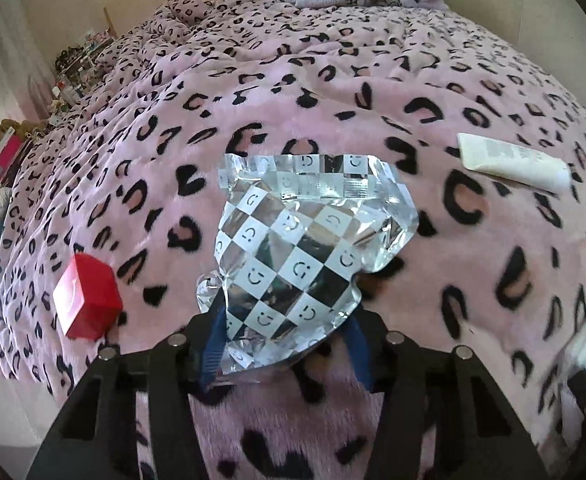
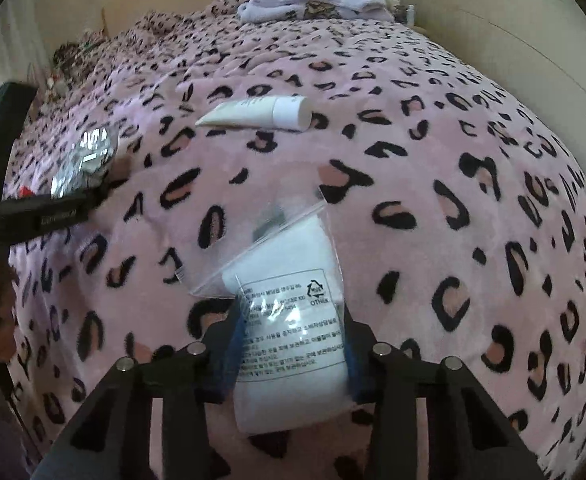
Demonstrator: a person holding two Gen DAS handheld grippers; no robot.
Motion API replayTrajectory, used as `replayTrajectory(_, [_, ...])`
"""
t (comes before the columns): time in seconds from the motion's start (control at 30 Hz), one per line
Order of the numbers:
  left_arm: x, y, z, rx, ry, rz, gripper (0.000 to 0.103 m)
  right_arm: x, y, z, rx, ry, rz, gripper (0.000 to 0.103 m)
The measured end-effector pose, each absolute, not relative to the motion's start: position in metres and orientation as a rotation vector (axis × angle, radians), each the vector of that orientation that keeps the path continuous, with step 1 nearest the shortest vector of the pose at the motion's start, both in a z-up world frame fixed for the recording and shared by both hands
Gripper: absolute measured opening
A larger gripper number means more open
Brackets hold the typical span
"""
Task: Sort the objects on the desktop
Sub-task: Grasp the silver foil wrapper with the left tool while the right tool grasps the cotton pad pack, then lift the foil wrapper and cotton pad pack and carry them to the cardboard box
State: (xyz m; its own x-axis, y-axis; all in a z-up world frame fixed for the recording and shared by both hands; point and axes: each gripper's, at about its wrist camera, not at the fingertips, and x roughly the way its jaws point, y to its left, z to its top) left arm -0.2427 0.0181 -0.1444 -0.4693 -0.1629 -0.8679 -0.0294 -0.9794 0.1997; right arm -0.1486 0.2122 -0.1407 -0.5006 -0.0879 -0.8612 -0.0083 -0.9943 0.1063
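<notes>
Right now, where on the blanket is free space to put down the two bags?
Bare blanket lies right of the clear bag held by the right gripper, and between it and the white tube. In the left view, blanket beyond the checkered foil bag is open. It is tighter between that bag and the red box.

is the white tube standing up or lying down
Lying down: the white tube rests on its side on the leopard-print blanket, cap pointing right.
</notes>
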Motion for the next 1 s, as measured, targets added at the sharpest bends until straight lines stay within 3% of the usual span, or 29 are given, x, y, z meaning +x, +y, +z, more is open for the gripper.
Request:
replayTrajectory(0.3, [-0.211, 0.018, -0.137, 1.597, -0.224, -2.642, 0.039, -0.14, 0.21, -0.129, 1.533, -0.2, -2.684, 0.04])
replayTrajectory(0.57, [-0.229, 0.012, -0.144, 1.658, -0.166, -2.629, 0.04, -0.142, 0.213, -0.132, 1.553, -0.214, -2.674, 0.04])
replayTrajectory(0.77, [-0.245, 0.015, -0.144, 1.655, -0.172, -2.638, 0.067, -0.145, 0.215, -0.138, 1.574, -0.227, -2.657, 0.04])
replayTrajectory(0.83, [-0.249, 0.017, -0.142, 1.649, -0.177, -2.65, 0.083, -0.146, 0.216, -0.14, 1.578, -0.233, -2.652, 0.04])
replayTrajectory(1.0, [-0.266, 0.029, -0.148, 1.653, -0.303, -2.644, 0.092, -0.148, 0.217, -0.143, 1.589, -0.244, -2.639, 0.04])
